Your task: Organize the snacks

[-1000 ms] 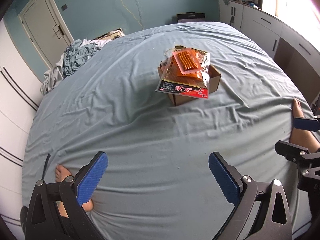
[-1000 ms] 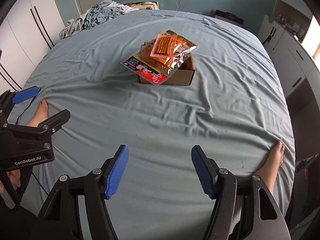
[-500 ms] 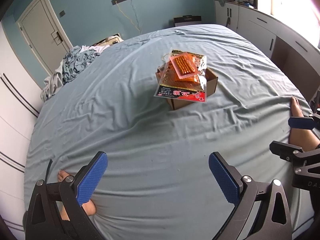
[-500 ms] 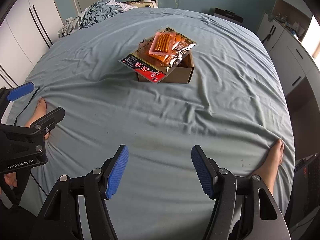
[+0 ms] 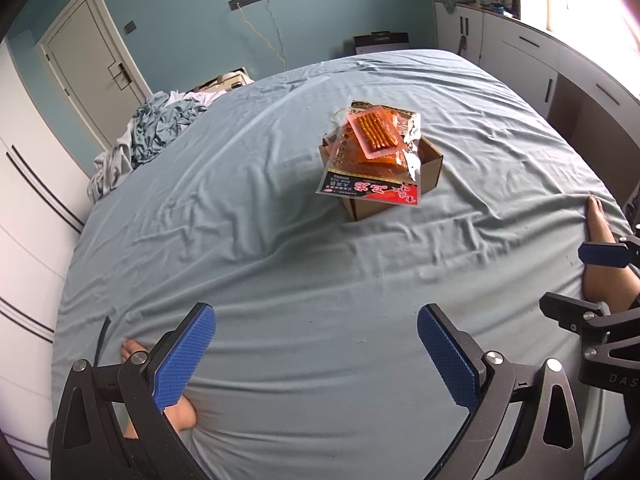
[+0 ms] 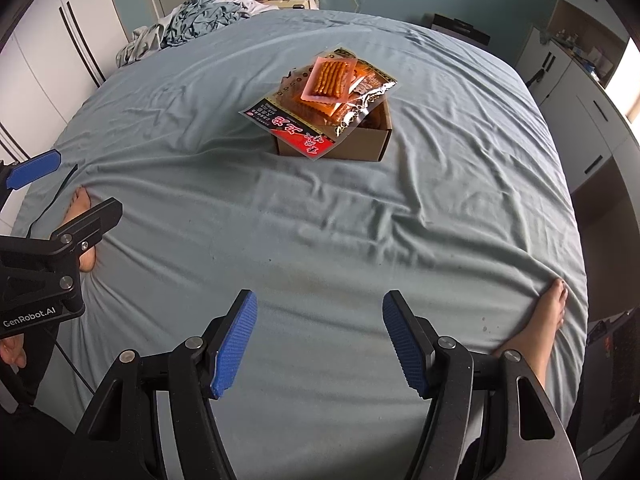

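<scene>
A small brown cardboard box (image 5: 430, 162) (image 6: 372, 140) sits in the middle of the bed. Orange and red snack packets (image 5: 376, 152) (image 6: 320, 108) are piled on top of it and overhang its near edge; a small pink tray of orange sticks (image 5: 374, 132) (image 6: 330, 80) lies uppermost. My left gripper (image 5: 316, 340) hangs open over the near part of the sheet, well short of the box, with nothing between its blue pads. My right gripper (image 6: 318, 326) is open too, empty, at a similar distance from the box.
The light blue bedsheet (image 5: 280, 240) is wrinkled. A heap of crumpled bedding (image 5: 160, 128) lies at the far left corner. A person's bare feet (image 5: 596, 220) (image 6: 82, 212) press against the bed's near edge. White cabinets (image 5: 540, 64) stand right, wardrobe doors (image 6: 60, 52) left.
The view in both cameras has shifted slightly, so the box sits a little lower in frame. Both grippers stay open and empty.
</scene>
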